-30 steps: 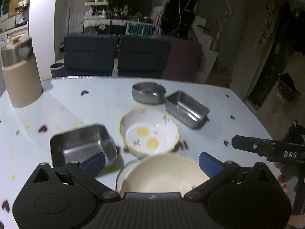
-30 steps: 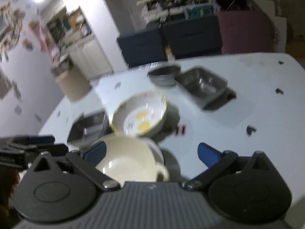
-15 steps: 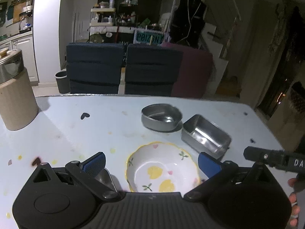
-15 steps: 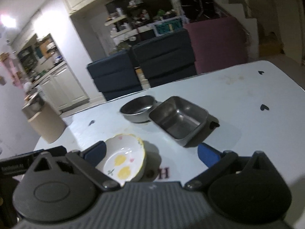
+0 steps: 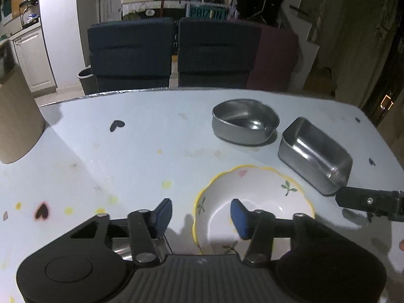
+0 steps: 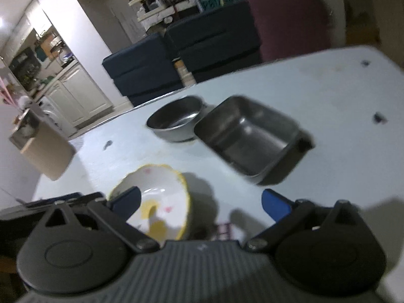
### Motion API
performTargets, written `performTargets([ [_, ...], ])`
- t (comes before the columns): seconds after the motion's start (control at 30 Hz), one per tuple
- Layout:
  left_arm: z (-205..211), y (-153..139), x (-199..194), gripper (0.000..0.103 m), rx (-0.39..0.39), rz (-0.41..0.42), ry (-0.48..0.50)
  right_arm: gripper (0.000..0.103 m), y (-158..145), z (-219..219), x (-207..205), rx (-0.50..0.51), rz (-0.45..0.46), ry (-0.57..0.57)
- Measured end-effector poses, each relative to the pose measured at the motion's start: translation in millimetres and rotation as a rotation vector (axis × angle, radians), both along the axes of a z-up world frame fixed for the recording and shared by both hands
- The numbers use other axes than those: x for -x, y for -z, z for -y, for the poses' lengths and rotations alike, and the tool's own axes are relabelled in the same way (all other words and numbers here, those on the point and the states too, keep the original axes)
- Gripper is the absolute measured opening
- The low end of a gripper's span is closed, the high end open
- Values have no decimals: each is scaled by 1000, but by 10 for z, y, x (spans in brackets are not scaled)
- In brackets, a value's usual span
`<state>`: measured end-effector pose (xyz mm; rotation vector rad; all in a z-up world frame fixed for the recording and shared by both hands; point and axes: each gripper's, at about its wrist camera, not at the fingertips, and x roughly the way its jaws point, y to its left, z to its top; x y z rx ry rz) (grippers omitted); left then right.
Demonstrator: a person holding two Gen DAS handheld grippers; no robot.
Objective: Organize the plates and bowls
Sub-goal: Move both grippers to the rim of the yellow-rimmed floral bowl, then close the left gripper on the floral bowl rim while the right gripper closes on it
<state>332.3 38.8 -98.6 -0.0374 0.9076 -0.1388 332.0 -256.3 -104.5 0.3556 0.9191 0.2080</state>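
Ceramic flowered bowl [image 5: 255,202], white with a yellow scalloped rim, sat on the pale blue table [image 5: 141,151] nearest the camera. Left gripper [image 5: 200,216] hovered at the bowl's near left rim; its jaws were closing, the rim standing between the blue pads [image 5: 238,218] with no contact visible, so not yet grasped. Right gripper [image 6: 202,202] was spread wide over bare tabletop just right of the bowl, holding nothing; its left pad appeared in front of the bowl. Steel round bowl [image 5: 245,121] stood further back, just beside a steel rectangular tray [image 5: 315,154] to its right; whether the two touched could not be told. Corner of another steel container [image 5: 144,245] showed under the left gripper's left finger. Tan cylindrical canister [image 5: 15,121] stood at the table's far left edge. Right-wrist view was blurred.
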Motion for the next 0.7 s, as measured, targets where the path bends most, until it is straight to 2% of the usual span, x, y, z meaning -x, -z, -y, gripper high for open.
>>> performTargets([
  [0.07,9,52,-46,47,-13,-14,5,95,39,-21,-51,-3,-24,3],
  [0.13,20,99,-88,41,-31,-27,7,82,79,-45,-87,-8,-43,-17],
  [0.2,22,145,-125,29,-42,-45,6,72,129,-84,-124,-8,-64,-32],
  [0.23,22,171,-146,26,-47,-55,6,64,138,-103,-129,-1,-74,-40],
  [0.27,23,190,-159,21,-52,-61,7,61,167,-123,-142,8,-87,-49],
  [0.33,26,226,-181,19,-61,-72,13,49,213,-158,-162,20,-108,-57],
  [0.43,42,259,-196,19,-66,-85,30,44,276,-194,-182,39,-138,-60],
  [0.53,66,288,-195,17,-75,-98,48,40,324,-194,-199,17,-156,-57],
  [0.7,114,334,-192,14,-91,-126,83,36,390,-249,-236,26,-174,-87],
])
